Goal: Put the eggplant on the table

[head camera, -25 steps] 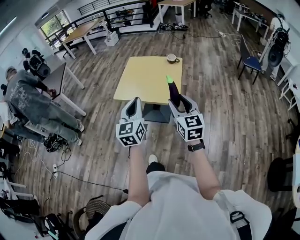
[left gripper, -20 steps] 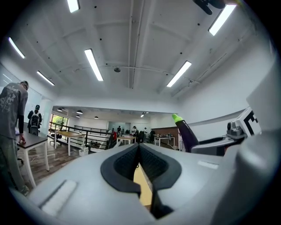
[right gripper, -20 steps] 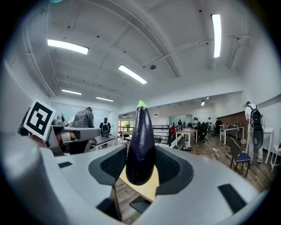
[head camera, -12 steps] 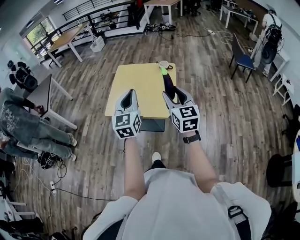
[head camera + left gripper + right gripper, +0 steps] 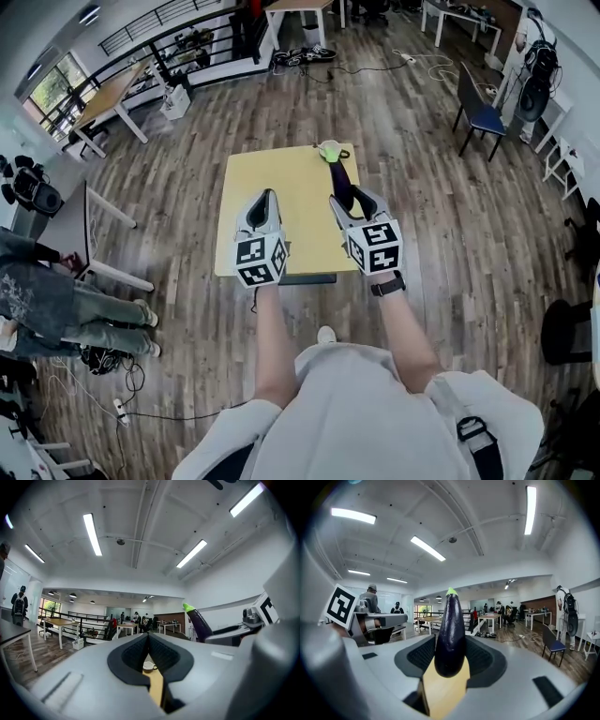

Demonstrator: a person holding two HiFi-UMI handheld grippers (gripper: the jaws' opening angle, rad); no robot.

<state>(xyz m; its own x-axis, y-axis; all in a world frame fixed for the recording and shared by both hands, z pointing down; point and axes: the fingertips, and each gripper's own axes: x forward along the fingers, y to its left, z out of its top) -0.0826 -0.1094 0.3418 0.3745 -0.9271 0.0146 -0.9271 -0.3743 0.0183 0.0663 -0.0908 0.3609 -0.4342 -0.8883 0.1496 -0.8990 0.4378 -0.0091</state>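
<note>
The eggplant (image 5: 450, 634) has a smooth, glossy dark-purple skin that catches the ceiling lights, with a duller green cap; the shells of the left gripper (image 5: 149, 645) and the right gripper (image 5: 450, 654) look like smooth, matt grey plastic; the pads (image 5: 482, 660) lining the jaws are black, finely ribbed and rubbery-looking, matt; the marker cubes (image 5: 375, 247) carry flat black-and-white print; the counter (image 5: 281, 192) has a smooth, matt yellow top; the cup (image 5: 149, 666) on it looks like glazed white ceramic; the floor (image 5: 441, 234) is wood-look plank, streaked in grain, with a soft sheen; the person's shirt (image 5: 356, 412) is pale, matt cloth.
</note>
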